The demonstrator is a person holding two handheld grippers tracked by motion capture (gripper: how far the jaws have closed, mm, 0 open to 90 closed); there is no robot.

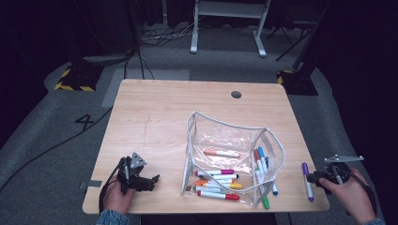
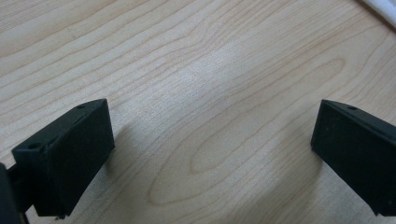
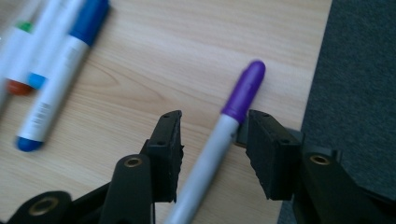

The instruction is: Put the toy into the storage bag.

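Purple marker point(image 3: 219, 140) sits between your right gripper point(image 3: 212, 154) jaws.
Pads aren't touching it yet; your left gripper point(image 2: 210, 154) rests spread wide on the table point(image 2: 201, 70).

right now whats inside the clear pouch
Markers lie inside the clear pouch: one orange-capped, a pile near its front, several upright along its right side. Those deeper in the pile are covered.

High view sits above the near edge, looking forward and down over the whole table point(image 1: 155, 108). The left gripper view hugs bare wood up close. The right gripper view, a bit blurry, shares the purple marker point(image 3: 219, 140) point(image 1: 307, 181) with it, probably the blue one too.
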